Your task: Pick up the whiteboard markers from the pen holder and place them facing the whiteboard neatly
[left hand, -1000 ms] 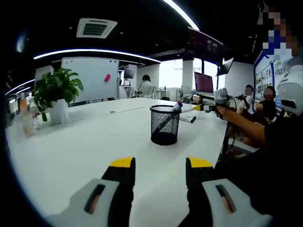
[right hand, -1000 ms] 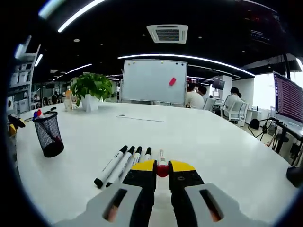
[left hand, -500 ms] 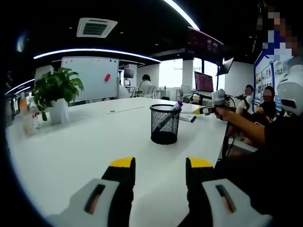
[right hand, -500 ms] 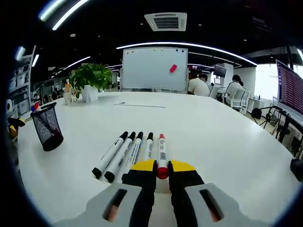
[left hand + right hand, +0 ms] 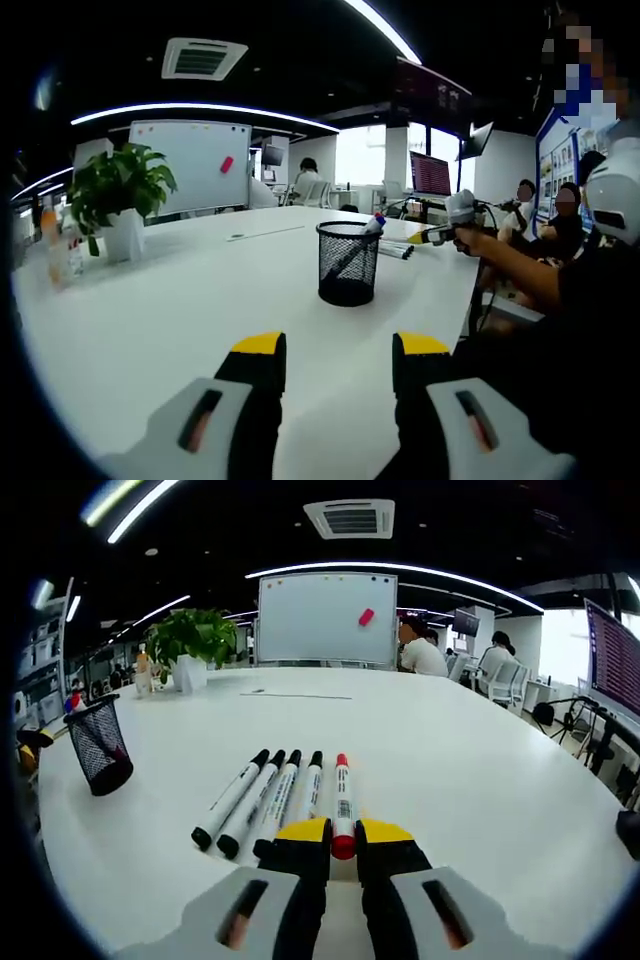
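Red marker point(image 5: 342, 802) now beside black markers point(image 5: 262, 800), right hand-held gripper point(image 5: 343, 838) still clamped

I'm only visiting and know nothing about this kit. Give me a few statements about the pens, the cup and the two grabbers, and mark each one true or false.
1. Four black-capped markers lie side by side on the table. True.
2. The right gripper is closed on a red-capped marker. True.
3. The left gripper holds a marker. False: its jaws stand apart with nothing between them.
4. The mesh pen holder lies tipped on its side. False: it stands upright, with a marker still inside.
5. The markers point toward the whiteboard. True.
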The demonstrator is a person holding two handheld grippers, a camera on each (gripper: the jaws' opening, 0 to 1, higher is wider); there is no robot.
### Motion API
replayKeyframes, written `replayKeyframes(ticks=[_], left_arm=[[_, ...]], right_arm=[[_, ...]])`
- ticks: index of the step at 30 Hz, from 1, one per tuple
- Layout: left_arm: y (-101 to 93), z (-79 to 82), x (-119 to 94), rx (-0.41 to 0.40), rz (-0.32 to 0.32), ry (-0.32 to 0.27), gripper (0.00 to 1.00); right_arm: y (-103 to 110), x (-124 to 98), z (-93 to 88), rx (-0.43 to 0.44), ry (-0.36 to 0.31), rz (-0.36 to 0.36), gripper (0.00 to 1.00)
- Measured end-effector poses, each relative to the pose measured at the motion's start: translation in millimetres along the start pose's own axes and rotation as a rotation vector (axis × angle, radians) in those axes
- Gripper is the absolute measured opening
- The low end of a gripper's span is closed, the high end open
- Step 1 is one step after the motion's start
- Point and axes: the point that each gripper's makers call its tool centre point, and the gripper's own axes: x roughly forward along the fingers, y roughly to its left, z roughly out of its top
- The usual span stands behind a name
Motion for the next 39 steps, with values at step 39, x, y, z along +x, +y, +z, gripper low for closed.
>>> replayKeyframes(ticks=[39], left_arm=[[-1.0, 0.6, 0, 0.0, -0.003, -0.001, 0.44]], right_arm=[[-9, -17, 22.7, 0.044, -0.091, -0.013, 0.25]])
